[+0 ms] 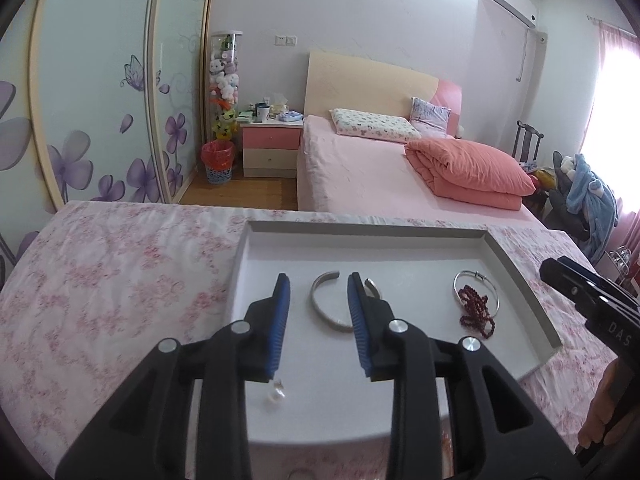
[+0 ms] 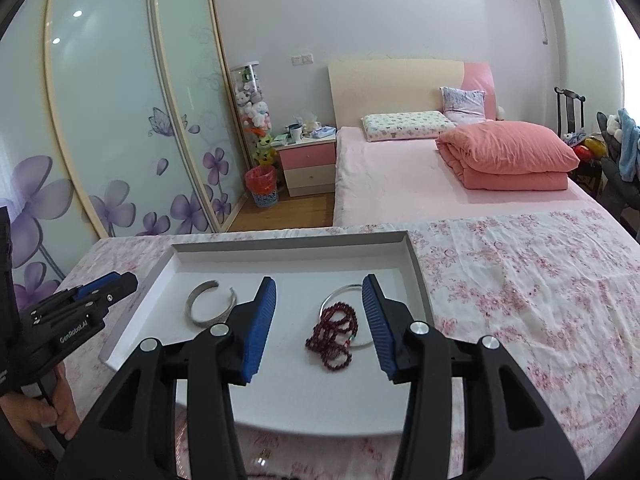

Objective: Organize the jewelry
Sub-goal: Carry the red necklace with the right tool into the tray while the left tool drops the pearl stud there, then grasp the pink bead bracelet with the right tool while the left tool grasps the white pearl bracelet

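A white tray (image 1: 256, 236) (image 2: 416, 276) lies on a floral-covered table. In it are a silver cuff bracelet (image 1: 326, 312) (image 2: 202, 306), a thin silver bangle (image 1: 478, 280) (image 2: 340, 292) and a dark red bead strand (image 1: 476, 314) (image 2: 334, 338) lying over the bangle. A small pale earring (image 1: 277, 392) lies near the tray's front. My left gripper (image 1: 318, 294) is open and empty above the cuff; it shows at the left of the right wrist view (image 2: 108, 288). My right gripper (image 2: 320, 292) is open and empty above the beads and bangle.
The floral cloth (image 1: 112, 280) (image 2: 520, 280) covers the table around the tray. Behind are a pink bed (image 1: 368, 168), a nightstand (image 1: 270, 148), a red-lined bin (image 1: 218, 160) and sliding wardrobe doors (image 2: 120, 120). A small item (image 2: 262, 460) lies on the cloth before the tray.
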The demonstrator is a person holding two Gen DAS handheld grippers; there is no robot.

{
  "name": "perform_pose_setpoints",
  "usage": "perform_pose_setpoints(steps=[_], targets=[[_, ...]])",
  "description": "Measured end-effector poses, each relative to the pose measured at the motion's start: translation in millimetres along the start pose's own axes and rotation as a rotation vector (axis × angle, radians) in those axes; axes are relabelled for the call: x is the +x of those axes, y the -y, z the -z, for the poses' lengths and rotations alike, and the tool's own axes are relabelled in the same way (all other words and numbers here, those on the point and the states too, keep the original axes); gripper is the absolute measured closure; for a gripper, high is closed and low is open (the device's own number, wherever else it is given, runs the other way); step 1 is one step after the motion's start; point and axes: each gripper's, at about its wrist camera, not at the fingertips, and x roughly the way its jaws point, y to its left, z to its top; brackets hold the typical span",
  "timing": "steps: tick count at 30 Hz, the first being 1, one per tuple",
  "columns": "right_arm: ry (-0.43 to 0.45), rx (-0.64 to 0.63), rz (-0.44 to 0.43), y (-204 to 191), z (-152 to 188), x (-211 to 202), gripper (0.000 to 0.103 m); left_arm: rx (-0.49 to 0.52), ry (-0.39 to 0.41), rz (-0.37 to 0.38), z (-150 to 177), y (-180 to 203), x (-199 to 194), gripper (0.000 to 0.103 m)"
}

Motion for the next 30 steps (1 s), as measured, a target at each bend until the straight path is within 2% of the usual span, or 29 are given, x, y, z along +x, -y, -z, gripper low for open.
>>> perform_pose_setpoints(steps=[6,13,21,23,27,30], targets=[[-0.003,-0.017,-0.022,-8.3,17.8,-28.9,0.057,0.004,0.007,-0.001,15.8,-10.0,-31.2,0.069],[-0.059,-0.035,-0.045,-9.7,54.0,-60.5,0.057,0.001,-0.009,0.015,44.6,-22.2,-62.1,0.067],[-0.197,-0.067,-0.095,-19.9,111.7,-81.9,0.057,0.028,-0.049,0.04,85.4,-26.8,-91.5,0.06],[-0.24,-0.08,-0.11,-26.6,125.4,-81.9,0.061,0.029,-0.066,0.041,93.3,-27.5,-94.4,0.056],[-0.28,-0.108,-0.118,-38.5,139.5,-80.8,0.064,0.015,-0.099,0.066,104.3,-26.7,-97.5,0.054],[-0.293,-0.122,-0.114,-43.7,145.0,-80.8,0.065,0.04,-0.107,0.066,110.7,-21.5,-99.0,0.054]])
